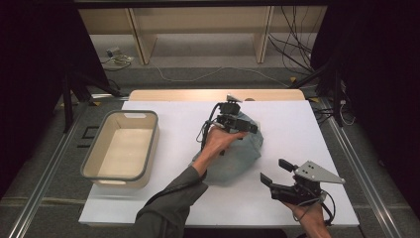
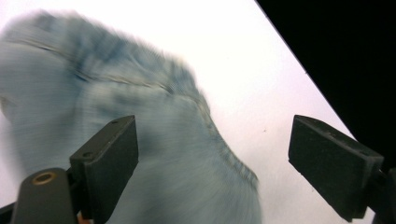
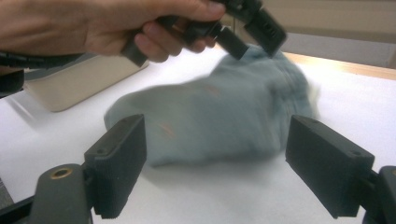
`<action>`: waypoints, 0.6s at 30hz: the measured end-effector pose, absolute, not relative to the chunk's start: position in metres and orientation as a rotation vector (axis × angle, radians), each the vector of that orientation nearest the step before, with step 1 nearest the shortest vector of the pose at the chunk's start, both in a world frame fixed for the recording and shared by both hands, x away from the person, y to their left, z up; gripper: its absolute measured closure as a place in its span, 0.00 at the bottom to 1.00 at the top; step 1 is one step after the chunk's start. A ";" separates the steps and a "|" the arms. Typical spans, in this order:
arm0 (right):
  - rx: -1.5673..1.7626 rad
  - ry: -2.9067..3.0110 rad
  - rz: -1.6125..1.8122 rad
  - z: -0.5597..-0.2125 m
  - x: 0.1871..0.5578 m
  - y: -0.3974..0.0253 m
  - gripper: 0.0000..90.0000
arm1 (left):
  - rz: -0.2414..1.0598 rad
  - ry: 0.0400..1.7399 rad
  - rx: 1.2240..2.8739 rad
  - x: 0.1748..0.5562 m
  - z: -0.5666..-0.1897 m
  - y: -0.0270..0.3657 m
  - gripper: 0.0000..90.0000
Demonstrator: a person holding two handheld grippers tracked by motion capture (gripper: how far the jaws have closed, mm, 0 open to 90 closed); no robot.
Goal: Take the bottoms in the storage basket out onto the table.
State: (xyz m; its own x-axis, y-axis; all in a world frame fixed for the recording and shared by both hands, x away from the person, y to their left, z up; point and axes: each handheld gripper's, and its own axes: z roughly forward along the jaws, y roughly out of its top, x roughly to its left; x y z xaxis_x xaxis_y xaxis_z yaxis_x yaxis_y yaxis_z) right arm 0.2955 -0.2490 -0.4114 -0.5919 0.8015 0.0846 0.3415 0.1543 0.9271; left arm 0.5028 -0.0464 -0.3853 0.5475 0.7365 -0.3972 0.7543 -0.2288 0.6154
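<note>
the blue-grey cloth [image 1: 237,151] lies bunched in a heap near the middle of the white table [image 1: 297,129], to the right of the beige tub [image 1: 120,145]. the left gripper [image 1: 241,124] hovers over the far end of the heap with its jaws spread wide and nothing between them; in the left gripper view the fabric is blurred and sits beside the left jaw, not pinched. the right gripper [image 1: 277,172] waits near the table's front edge, also gaping and empty, close to the heap but apart from it.

the risk i see: if the left one closes from where it stands, it may catch just a thin top fold, and the bundle could slip out or unroll as it rises. a lift toward the tub could also drag the loose end across the table. with both claws this near the one heap, they might knock together over it.

count: one cloth, one tub, one table, two grippers, two hands.
</note>
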 end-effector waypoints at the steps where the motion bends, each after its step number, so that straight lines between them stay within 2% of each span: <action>1: 1.087 2.007 1.431 -0.411 0.296 -0.249 0.24 | -0.028 1.203 1.983 0.503 -0.385 -0.046 0.18; 2: 1.086 2.006 1.431 -0.411 0.295 -0.249 0.24 | 0.009 1.187 2.011 0.502 -0.380 -0.050 0.18; 7: 1.088 2.001 1.434 -0.412 0.295 -0.251 0.24 | 0.004 1.199 1.997 0.502 -0.377 -0.044 0.18; 18: 1.097 2.007 1.428 -0.412 0.296 -0.249 0.24 | -0.042 1.209 1.927 0.503 -0.377 -0.004 0.18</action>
State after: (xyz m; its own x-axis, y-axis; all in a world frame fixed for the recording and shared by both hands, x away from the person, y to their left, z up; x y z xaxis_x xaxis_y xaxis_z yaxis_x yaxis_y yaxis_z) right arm 0.2963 -0.2492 -0.4122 -0.5872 0.8045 0.0892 0.3480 0.1514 0.9252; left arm 0.5030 -0.0038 -0.3775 0.5341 0.7276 -0.4305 0.7554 -0.1821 0.6294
